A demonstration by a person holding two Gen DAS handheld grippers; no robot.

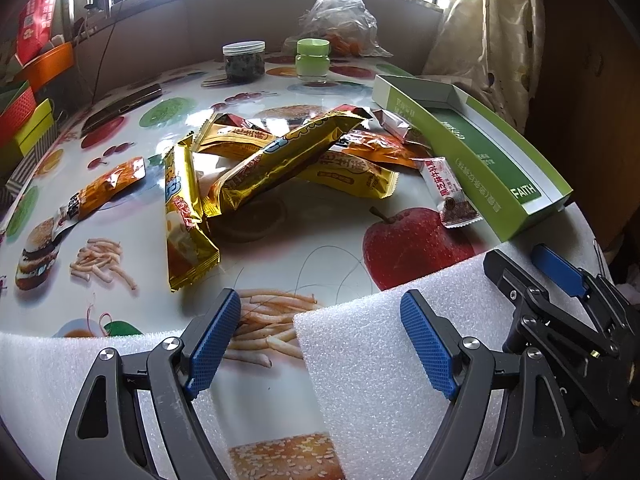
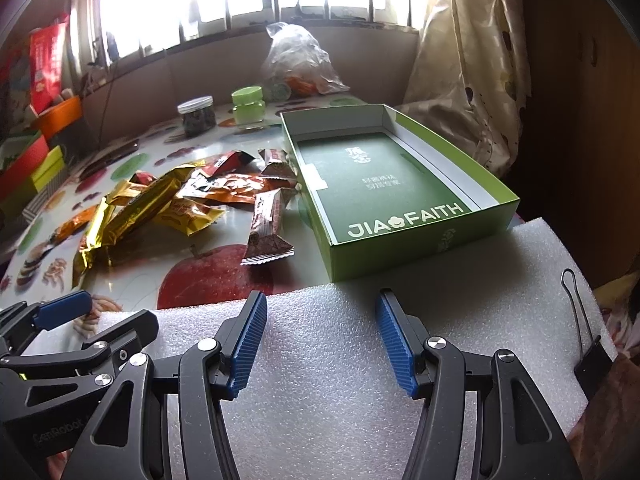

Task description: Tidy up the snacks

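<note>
Several snack packets lie heaped on the fruit-print table: long gold packets, orange packets, and a red-and-brown bar beside the box. An open green box with "FAITH" printed inside stands to the right of the heap, holding nothing. My left gripper is open over the near table edge, short of the snacks. My right gripper is open above white foam, just in front of the box. Each gripper shows in the other's view.
White foam sheets cover the near edge, with a black binder clip at the right. Two jars, a plastic bag and a phone sit at the back. Coloured boxes stack at left; a curtain hangs at right.
</note>
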